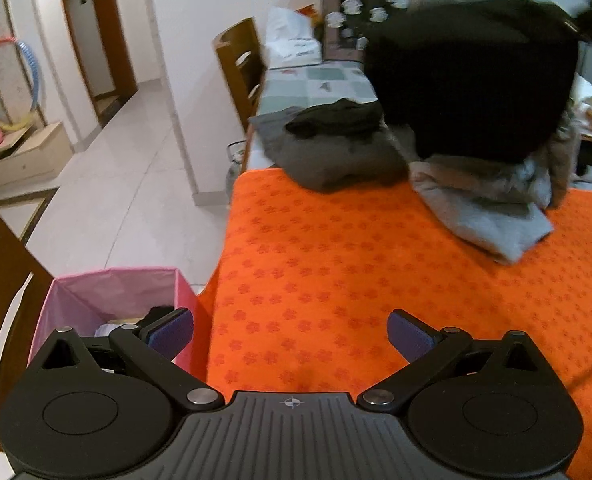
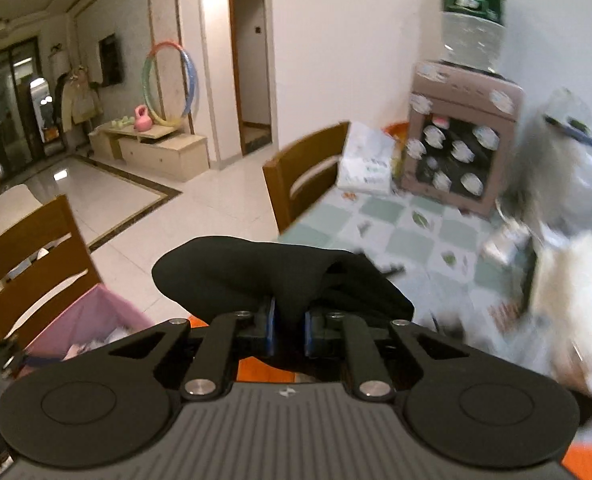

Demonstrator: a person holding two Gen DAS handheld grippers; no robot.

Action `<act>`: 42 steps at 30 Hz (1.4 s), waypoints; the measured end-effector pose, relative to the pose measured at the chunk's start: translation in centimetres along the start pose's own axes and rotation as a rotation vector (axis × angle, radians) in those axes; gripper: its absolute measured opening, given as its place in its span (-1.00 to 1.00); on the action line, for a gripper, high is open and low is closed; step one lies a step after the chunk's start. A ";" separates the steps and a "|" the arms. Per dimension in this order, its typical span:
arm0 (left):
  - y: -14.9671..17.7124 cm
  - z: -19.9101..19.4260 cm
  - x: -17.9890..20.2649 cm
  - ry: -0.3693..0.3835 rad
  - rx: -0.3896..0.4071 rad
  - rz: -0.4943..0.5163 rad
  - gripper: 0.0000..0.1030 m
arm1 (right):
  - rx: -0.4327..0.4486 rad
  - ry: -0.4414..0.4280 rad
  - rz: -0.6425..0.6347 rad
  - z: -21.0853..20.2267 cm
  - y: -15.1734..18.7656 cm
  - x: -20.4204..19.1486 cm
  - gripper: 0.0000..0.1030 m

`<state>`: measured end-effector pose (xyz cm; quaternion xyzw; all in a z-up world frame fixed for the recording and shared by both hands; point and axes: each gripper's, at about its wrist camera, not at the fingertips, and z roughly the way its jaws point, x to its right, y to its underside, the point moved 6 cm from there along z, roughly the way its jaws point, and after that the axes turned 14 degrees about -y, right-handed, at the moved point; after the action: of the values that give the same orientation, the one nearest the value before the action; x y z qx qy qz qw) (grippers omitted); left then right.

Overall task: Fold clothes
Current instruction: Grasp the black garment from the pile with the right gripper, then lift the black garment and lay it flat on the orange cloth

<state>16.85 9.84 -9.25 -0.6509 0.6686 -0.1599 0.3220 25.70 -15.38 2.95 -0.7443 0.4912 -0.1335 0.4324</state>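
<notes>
My right gripper [image 2: 289,330] is shut on a fold of a black garment [image 2: 256,270], which bunches up over its blue pads and hangs in the air. In the left wrist view the same black garment [image 1: 476,80] hangs blurred above the far right of the orange mat [image 1: 356,272]. Under it lies a crumpled light grey garment [image 1: 484,208]. A folded dark grey garment [image 1: 336,156] with a black piece [image 1: 336,118] on top sits at the mat's far edge. My left gripper [image 1: 290,334] stands open over the mat's near edge, with nothing between its pads.
A pink fabric bin [image 1: 108,304] with clothes inside stands on the floor left of the table. Wooden chairs [image 2: 308,172] flank the table. On the checked tablecloth [image 2: 408,232] behind are a cardboard box [image 2: 460,140], a white bag [image 2: 366,164] and white clutter at right.
</notes>
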 end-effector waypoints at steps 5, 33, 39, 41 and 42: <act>1.2 -2.6 1.4 0.044 0.032 0.045 0.99 | -0.061 0.080 0.070 -6.9 6.6 -1.6 -0.70; 0.4 -5.0 2.7 0.089 0.079 0.072 0.99 | 0.061 0.669 0.202 -17.7 4.7 19.3 -0.70; -0.2 -4.1 2.9 0.066 0.074 0.078 0.99 | -0.059 0.599 0.211 -11.9 4.0 20.5 0.02; -0.3 -3.5 2.8 0.059 0.062 0.079 0.99 | -0.045 0.561 0.195 -10.6 3.4 19.4 0.28; -0.3 -3.1 2.8 0.057 0.055 0.078 0.99 | -0.041 0.537 0.187 -9.8 2.9 18.7 0.28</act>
<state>15.21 6.48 -7.36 -0.6104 0.6978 -0.1840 0.3264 26.79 -36.71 2.24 -0.6425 0.6571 -0.2753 0.2820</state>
